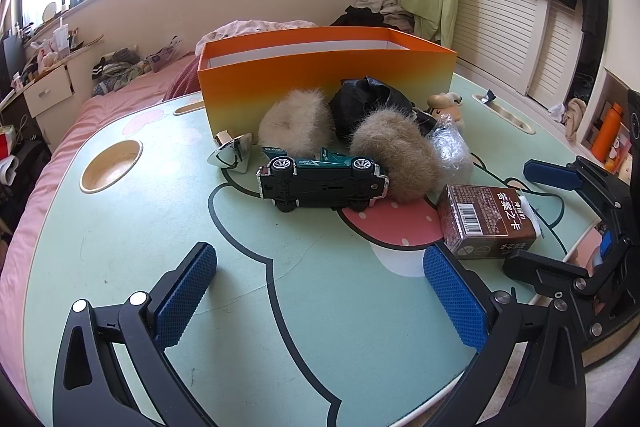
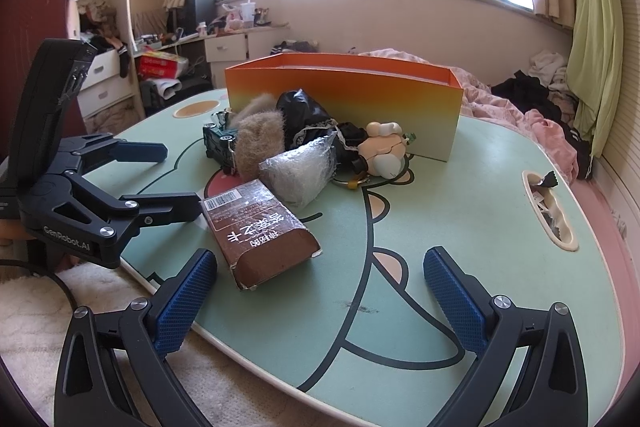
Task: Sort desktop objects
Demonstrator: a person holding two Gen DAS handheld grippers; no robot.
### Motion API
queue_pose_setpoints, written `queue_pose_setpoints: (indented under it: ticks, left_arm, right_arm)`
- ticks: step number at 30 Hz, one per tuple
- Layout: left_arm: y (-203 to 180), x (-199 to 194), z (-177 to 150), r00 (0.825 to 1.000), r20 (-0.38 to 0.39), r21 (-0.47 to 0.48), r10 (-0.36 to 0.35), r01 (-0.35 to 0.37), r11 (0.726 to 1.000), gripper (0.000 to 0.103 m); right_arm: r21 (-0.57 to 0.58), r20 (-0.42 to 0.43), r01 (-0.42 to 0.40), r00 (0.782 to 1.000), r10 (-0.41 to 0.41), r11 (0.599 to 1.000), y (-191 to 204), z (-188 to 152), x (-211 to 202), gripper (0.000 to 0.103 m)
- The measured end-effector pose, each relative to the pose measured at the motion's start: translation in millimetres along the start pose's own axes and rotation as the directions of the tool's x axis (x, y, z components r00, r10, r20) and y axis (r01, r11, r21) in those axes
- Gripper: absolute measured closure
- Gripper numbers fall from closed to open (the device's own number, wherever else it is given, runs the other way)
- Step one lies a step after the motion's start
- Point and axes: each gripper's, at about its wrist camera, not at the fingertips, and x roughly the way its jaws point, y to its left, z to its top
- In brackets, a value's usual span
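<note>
Blue-padded fingers (image 1: 188,291) of the left gripper (image 1: 320,295) are hanging wide apart and empty over the mint tabletop (image 1: 160,227). The right gripper (image 2: 320,297) is spreading equally wide, holding nothing, beside a brown card box (image 2: 260,227). Beyond, a dark green toy car (image 1: 324,183) is lying on its side against fluffy beige earmuffs (image 1: 392,159), before the orange box (image 1: 328,79).

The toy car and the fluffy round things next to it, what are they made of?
The toy car looks like painted metal or hard plastic: glossy green body, shiny chrome wheels, matte black underside. Which one, the pictures cannot settle. The fluffy round things look like tan fake or real fur, with long fuzzy hairs standing out.
</note>
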Motion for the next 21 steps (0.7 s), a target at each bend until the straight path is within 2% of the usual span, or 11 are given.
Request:
queue_pose_setpoints:
  ticks: [3, 6, 11, 14, 17, 19, 21]
  left_arm:
    - [-1, 1, 0, 1.0, 0.0, -0.001, -0.001, 0.001, 1.0, 0.0]
    - [-1, 1, 0, 1.0, 0.0, 0.0, -0.001, 0.001, 1.0, 0.0]
    - [-1, 1, 0, 1.0, 0.0, -0.001, -0.001, 0.001, 1.0, 0.0]
    - [-1, 1, 0, 1.0, 0.0, -0.001, -0.001, 0.001, 1.0, 0.0]
    - [-1, 1, -1, 1.0, 0.001, -0.001, 0.0, 0.0, 1.0, 0.0]
    - [-1, 1, 0, 1.0, 0.001, 0.0, 0.0, 0.0, 1.0, 0.0]
    - [-1, 1, 0, 1.0, 0.001, 0.001, -0.001, 0.001, 1.0, 0.0]
  right_arm:
    - [0.006, 0.023, -0.022, 1.0, 0.022, 1.0, -1, -1, -3, 0.002]
    - [-0.024, 0.03, -0.048, 0.998, 0.048, 0.999, 2, 1, -4, 0.008]
    - [-0.083, 0.021, -0.041, 0.999, 0.043, 0.996, 9, 14, 3, 0.009]
    - [-0.115, -0.032, -0.063, 0.998, 0.06, 0.991, 17, 19, 16, 0.021]
    - [-0.126, -0.034, -0.106, 0.994, 0.102, 0.986, 19, 19, 17, 0.032]
    - [-0.125, -0.023, -0.116, 0.993, 0.114, 0.985, 18, 18, 16, 0.057]
    - [-0.118, -0.007, -0.116, 0.993, 0.116, 0.986, 17, 15, 14, 0.063]
